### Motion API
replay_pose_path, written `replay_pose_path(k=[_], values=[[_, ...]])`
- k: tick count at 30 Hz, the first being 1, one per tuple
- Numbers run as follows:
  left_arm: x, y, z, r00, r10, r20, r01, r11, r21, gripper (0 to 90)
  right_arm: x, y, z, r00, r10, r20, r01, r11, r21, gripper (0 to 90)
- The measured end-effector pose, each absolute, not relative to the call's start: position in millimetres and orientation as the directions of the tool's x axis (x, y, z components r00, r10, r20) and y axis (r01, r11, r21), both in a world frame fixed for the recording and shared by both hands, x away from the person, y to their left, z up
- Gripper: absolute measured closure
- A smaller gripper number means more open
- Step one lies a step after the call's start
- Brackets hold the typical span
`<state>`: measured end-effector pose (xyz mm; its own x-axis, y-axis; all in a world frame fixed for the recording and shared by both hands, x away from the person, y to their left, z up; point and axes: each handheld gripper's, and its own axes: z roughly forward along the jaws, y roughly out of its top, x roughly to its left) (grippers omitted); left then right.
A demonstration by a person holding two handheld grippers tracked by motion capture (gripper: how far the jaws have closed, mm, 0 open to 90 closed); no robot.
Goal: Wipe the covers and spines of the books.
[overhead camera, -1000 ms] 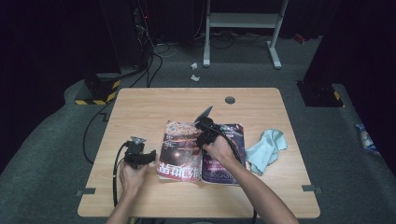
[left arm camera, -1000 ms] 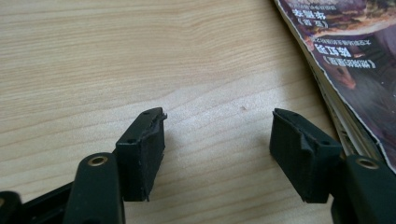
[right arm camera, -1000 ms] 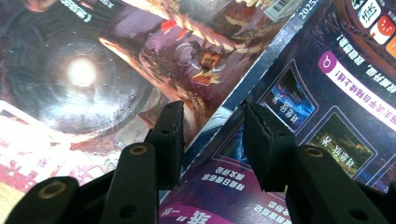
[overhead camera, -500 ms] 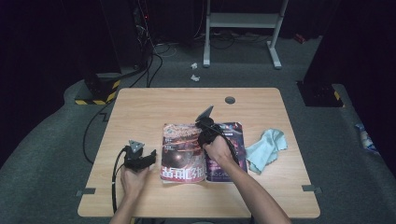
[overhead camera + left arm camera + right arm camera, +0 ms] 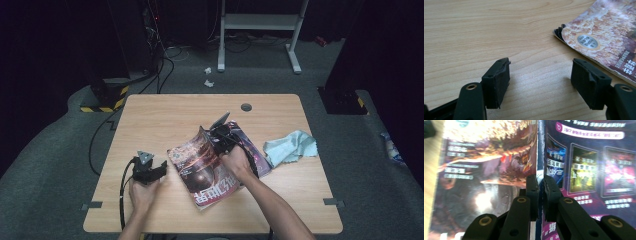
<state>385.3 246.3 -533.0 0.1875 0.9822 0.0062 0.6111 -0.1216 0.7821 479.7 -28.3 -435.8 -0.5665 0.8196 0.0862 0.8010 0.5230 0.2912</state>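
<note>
- The right tongs [image 5: 539, 185] are clenched on the edge of a magazine [image 5: 210, 170] page, lifting it upright above the spread.
- The magazine lies open near the middle of the tabletop [image 5: 165, 115], angled.
- The left tongs [image 5: 540, 80] are released, jaws wide apart, low over bare wood just beside the magazine's corner.
- A pale blue cloth [image 5: 290, 147] lies right of the magazine.

A crumpled light-blue cloth [image 5: 290, 147] lies on the wooden table [image 5: 160, 120].
</note>
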Motion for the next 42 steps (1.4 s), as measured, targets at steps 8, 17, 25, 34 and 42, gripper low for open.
replay_pose_path(k=[8,17,25,34,42], values=[[385.1,248.1,-532.8,0.170,0.985,0.007,0.616,-0.112,0.780,29.9,467.3,-19.8,-402.5,-0.654,0.750,0.100,0.728,0.588,0.352,84.6],[385.3,249.2,-533.1,0.152,0.988,0.004,0.616,-0.098,0.781,29.8,456.7,-10.2,-363.1,-0.721,0.682,0.125,0.663,0.626,0.410,84.7],[385.5,251.1,-532.8,0.141,0.990,0.005,0.619,-0.092,0.780,30.1,448.6,-2.6,-326.0,-0.759,0.620,0.198,0.632,0.629,0.452,84.7],[385.2,252.4,-532.7,0.130,0.992,0.001,0.621,-0.083,0.779,30.4,456.4,-16.3,-316.2,-0.734,0.576,0.361,0.677,0.570,0.467,84.7],[385.1,251.8,-532.7,0.126,0.992,0.003,0.621,-0.081,0.779,30.3,490.7,-66.2,-356.4,-0.632,0.677,0.378,0.770,0.496,0.401,84.6]])
